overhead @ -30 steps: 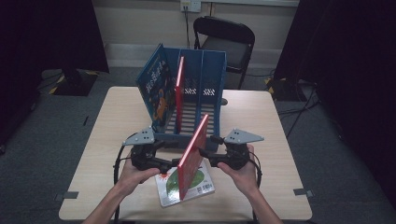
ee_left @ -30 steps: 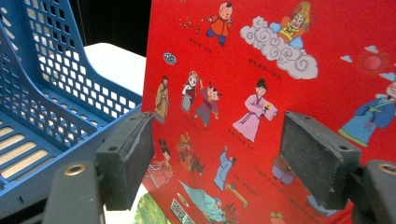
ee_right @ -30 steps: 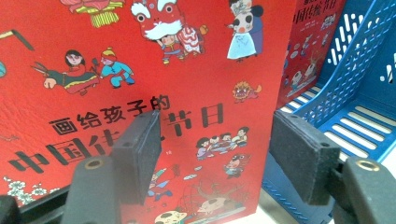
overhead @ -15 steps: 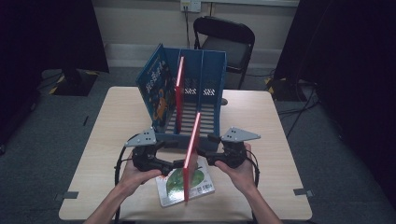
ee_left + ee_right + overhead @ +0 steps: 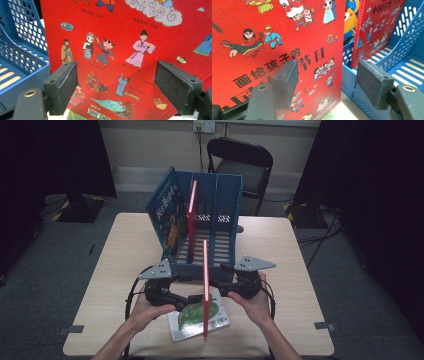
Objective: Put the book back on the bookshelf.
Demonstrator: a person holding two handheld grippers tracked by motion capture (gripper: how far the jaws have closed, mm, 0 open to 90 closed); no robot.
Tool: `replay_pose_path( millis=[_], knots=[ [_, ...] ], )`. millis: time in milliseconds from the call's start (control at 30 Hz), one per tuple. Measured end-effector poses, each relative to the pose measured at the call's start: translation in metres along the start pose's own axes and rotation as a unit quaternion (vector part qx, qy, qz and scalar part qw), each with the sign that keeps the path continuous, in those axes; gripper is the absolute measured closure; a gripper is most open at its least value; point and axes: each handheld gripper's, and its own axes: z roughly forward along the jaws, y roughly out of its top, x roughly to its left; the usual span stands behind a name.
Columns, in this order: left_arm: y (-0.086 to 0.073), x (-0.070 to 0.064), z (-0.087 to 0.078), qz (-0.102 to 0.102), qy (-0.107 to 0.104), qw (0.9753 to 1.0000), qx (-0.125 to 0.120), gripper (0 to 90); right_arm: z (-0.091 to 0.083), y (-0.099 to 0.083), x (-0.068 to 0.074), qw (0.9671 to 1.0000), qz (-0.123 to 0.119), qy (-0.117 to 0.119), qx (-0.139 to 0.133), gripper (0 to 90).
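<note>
Behind the surface (image 5: 120, 265) you have a black folding chair (image 5: 242, 162) against the wall, with a wall socket (image 5: 204, 126) above it. A blue book (image 5: 167, 215) and another red book (image 5: 192, 215) stand in the blue file rack (image 5: 222, 220). A green book (image 5: 190, 317) lies flat at the near edge.

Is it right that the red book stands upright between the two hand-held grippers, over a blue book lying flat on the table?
Not quite: in the high view the flat book under the upright red book is green and white, not blue.
</note>
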Motion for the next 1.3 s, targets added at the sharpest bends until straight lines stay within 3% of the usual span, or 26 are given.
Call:
replay_pose_path(
  millis=[167,300,733,833,900,1300],
  knots=[
    [-0.002,0.000,0.001,-0.003,0.005,1.0000,0.000,16.1,0.002,0.004,0.001,0.9999,-0.008,0.000,0.006,34.0],
    [-0.003,-0.003,0.005,0.007,0.019,0.9998,0.006,16.4,0.006,0.006,0.002,0.9999,-0.011,0.004,0.008,34.0],
    [-0.004,-0.003,0.009,0.001,0.019,0.9998,0.007,15.2,0.012,0.007,0.006,0.9997,-0.017,0.013,0.011,35.4],
    [-0.005,-0.002,0.008,-0.009,0.033,0.9994,0.012,11.0,0.013,0.008,0.006,0.9995,-0.019,0.019,0.014,36.3],
    [-0.007,-0.003,0.007,-0.004,0.040,0.9991,0.010,10.7,0.014,0.009,0.007,0.9994,-0.023,0.021,0.018,35.9],
    [-0.008,0.000,0.004,-0.010,0.035,0.9993,0.010,14.5,0.012,0.007,0.007,0.9993,-0.018,0.031,0.015,34.6]
  ],
)
